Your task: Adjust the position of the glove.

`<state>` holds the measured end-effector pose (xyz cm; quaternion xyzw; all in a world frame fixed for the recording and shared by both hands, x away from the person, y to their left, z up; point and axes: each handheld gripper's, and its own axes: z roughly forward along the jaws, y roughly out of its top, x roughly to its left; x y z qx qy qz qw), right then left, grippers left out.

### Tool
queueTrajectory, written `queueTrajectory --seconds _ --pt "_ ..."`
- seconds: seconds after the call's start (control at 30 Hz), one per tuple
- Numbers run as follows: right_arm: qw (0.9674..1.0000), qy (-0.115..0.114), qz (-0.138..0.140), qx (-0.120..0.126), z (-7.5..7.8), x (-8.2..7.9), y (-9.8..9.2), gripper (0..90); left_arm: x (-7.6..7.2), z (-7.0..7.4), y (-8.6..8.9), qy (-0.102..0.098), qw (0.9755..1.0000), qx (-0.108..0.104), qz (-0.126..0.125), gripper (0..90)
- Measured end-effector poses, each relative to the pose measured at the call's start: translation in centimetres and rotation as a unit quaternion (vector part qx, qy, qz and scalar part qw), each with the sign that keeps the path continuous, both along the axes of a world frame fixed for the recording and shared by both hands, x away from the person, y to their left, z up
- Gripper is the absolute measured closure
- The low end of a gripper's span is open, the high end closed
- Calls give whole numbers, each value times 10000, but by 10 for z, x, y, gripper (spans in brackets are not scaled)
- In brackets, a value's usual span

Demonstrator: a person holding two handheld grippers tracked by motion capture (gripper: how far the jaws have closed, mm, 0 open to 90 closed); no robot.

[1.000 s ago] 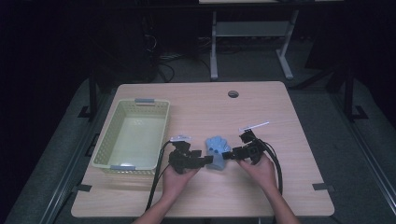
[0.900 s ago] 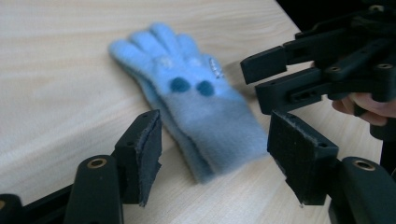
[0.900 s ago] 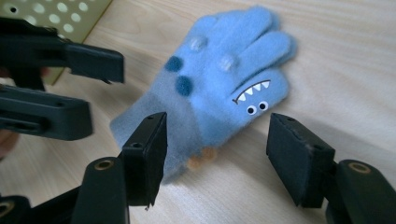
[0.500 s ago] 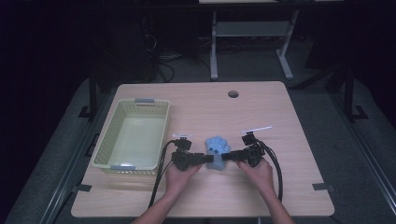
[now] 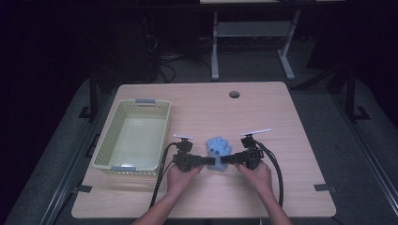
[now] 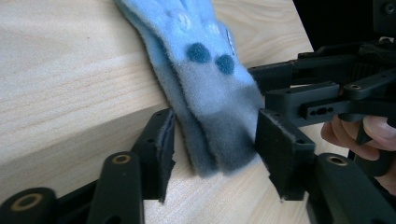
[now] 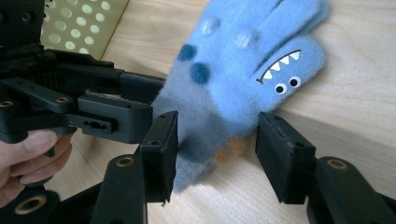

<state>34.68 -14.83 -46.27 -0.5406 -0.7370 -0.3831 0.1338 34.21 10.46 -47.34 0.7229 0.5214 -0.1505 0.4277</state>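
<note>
Blue fleece glove (image 5: 218, 151), monster face print with teeth and eyes, lies flat on wooden table (image 5: 206, 105), toward 6 o'clock of tabletop, just 3 o'clock of yellow-green basket (image 5: 133, 136). Fingers of glove point to 12, cuff end toward 6. Basket looks empty.

Left gripper (image 5: 205, 161) comes in from 9 o'clock at cuff end, right gripper (image 5: 227, 159) from 3 o'clock, tips facing each other across the glove. Both jaw sets have just been closing, glove between them in both cases.

Left gripper view: glove (image 6: 205, 93) cuff sits between jaws, far jaw pad looks touching the fleece edge, near jaw close beside but a thin gap may remain; half-wide, not clearly clamped. Right gripper view: glove (image 7: 243, 74) lower part between jaws, left jaw against fleece, right jaw with a visible gap to the cloth; half-wide, no firm pinch yet. Left gripper (image 7: 112, 114) seen beyond, nearly tip to tip with the right one.

Step judged: two-handed grasp of glove at cuff, closing phase, nothing lifted yet. Likely aim is basket at 9 o'clock, or turning/straightening the glove, can't tell which.

Next move calls for: finish closing until pads bite fleece on both sides, avoid jaws hitting each other as they're crowded, then lift together keeping the soft cloth from slipping out
</note>
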Motion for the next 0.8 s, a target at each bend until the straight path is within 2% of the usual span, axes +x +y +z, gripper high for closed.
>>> queueTrajectory --seconds 0.1,0.17,0.2,0.27,0.4,0.6,0.8 --pt "10000 30 -39 11 -3 1 1 503 0 -1 0 69 10000 -38 -32 516" --pt "10000 67 -60 33 -4 1 2 520 0 -1 -1 40 10000 -20 -53 521" --pt "10000 13 -61 24 -5 1 3 528 0 -1 -1 45 10000 -20 -49 521" --pt "9999 40 -118 15 -5 0 4 546 0 -1 -1 86 9999 -43 -52 521" --pt "9998 -1 -163 109 -7 -2 5 587 0 -2 -1 102 9999 -60 -60 530" --pt "9996 26 -121 244 -11 -6 6 636 1 -5 0 219 9994 -155 -213 590" --pt "9995 15 -53 295 -13 -5 7 670 3 -7 0 325 9989 -282 -196 617"
